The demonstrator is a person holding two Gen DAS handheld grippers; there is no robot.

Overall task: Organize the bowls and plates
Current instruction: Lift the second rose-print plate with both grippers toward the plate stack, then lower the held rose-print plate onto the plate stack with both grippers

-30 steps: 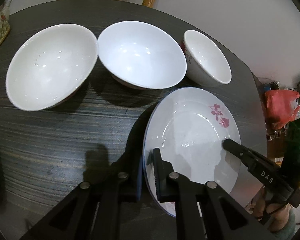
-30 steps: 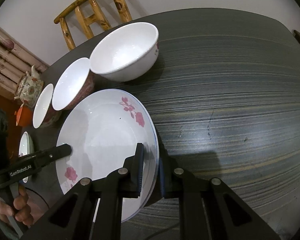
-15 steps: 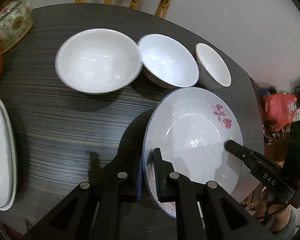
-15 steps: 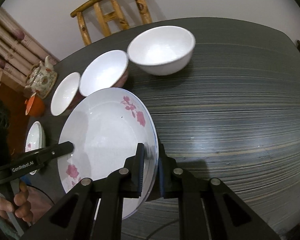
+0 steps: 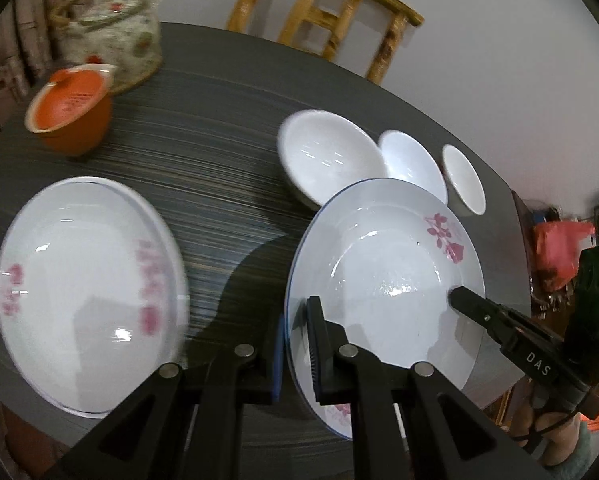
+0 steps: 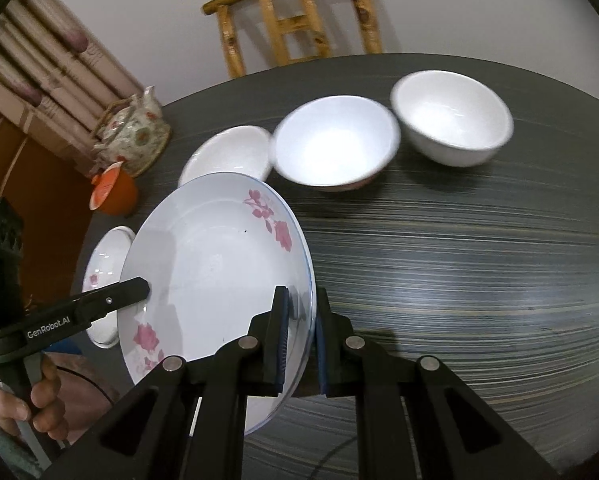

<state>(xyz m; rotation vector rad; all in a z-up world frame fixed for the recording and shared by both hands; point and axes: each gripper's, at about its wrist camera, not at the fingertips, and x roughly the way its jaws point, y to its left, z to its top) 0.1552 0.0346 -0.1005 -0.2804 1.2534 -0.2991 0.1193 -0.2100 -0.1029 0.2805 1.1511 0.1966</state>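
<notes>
A white plate with pink flowers (image 5: 383, 280) (image 6: 215, 264) hangs above the dark table, held by both grippers. My left gripper (image 5: 295, 344) is shut on its left rim. On the opposite rim my right gripper (image 6: 301, 336) is shut too, and it shows in the left wrist view (image 5: 459, 296). A second flowered plate (image 5: 83, 292) (image 6: 105, 256) lies flat on the table to the left. Three white bowls (image 5: 327, 156) (image 6: 331, 148) stand in a row behind the held plate.
An orange lidded cup (image 5: 71, 112) and a flowered teapot (image 5: 115, 40) stand at the table's far left. A bamboo chair (image 6: 299, 12) stands behind the table (image 6: 459, 260). A red bag (image 5: 559, 248) lies off the table's right edge.
Both grippers carried the plate to the left and a little up. The second plate, the cup and the teapot have come into view; the bowls have slid to the right.
</notes>
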